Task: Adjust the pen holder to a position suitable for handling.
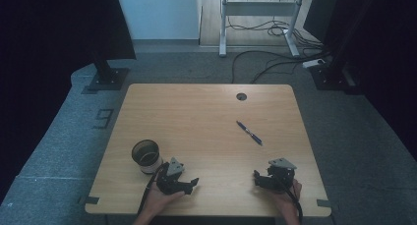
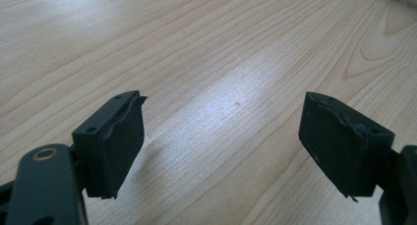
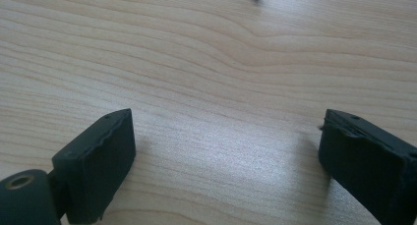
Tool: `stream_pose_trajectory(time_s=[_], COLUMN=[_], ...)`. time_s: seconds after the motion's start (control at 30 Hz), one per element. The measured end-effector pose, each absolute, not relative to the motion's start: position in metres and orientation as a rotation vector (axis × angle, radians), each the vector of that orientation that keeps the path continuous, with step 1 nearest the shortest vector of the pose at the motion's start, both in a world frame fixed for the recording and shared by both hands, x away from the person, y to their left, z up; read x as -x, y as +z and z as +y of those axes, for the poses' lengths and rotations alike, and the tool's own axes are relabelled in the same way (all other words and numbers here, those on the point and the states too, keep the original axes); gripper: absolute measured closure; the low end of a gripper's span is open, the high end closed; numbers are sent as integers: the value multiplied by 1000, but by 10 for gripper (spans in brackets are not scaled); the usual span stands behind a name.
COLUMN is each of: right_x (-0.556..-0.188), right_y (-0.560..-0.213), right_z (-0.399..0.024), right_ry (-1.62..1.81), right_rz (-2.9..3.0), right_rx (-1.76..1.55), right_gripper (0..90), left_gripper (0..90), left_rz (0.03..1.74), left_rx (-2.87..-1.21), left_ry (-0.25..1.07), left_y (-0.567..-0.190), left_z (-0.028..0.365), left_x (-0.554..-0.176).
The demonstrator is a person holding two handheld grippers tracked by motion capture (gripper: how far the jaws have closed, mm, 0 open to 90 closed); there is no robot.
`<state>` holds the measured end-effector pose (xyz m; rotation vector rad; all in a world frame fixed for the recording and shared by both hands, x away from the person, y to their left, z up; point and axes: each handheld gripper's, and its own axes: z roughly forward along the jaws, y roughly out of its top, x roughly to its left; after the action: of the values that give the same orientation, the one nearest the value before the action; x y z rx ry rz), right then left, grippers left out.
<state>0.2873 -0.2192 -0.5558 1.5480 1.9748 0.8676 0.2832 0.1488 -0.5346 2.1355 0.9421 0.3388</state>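
Jaws of left gripper (image 2: 221, 141) spread wide, empty, right gripper (image 3: 226, 156) likewise, above table (image 1: 206, 112).

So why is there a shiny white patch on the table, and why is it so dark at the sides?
In the left gripper view, lamp glare whitens the pale wooden table between the open left claw; the right gripper view shows a fainter patch. In the high view, the room's edges lie in deep shadow.
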Motion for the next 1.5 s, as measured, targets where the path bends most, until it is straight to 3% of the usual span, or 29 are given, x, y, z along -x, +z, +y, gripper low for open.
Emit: stream_pose_trajectory(time_s=[0.8,1.5], right_x=[-288,-288], right_y=[-555,-555], right_z=[-221,-222], right_ry=[869,874], right_rz=[1959,1953], right_rx=[-1556,-1556], right_gripper=[98,121], left_gripper=[178,176], left_rz=[935,948], left_rx=[-2091,-1982], left_ry=[323,411], left_y=[-523,-480], left_z=[156,189], left_x=[-281,-274])
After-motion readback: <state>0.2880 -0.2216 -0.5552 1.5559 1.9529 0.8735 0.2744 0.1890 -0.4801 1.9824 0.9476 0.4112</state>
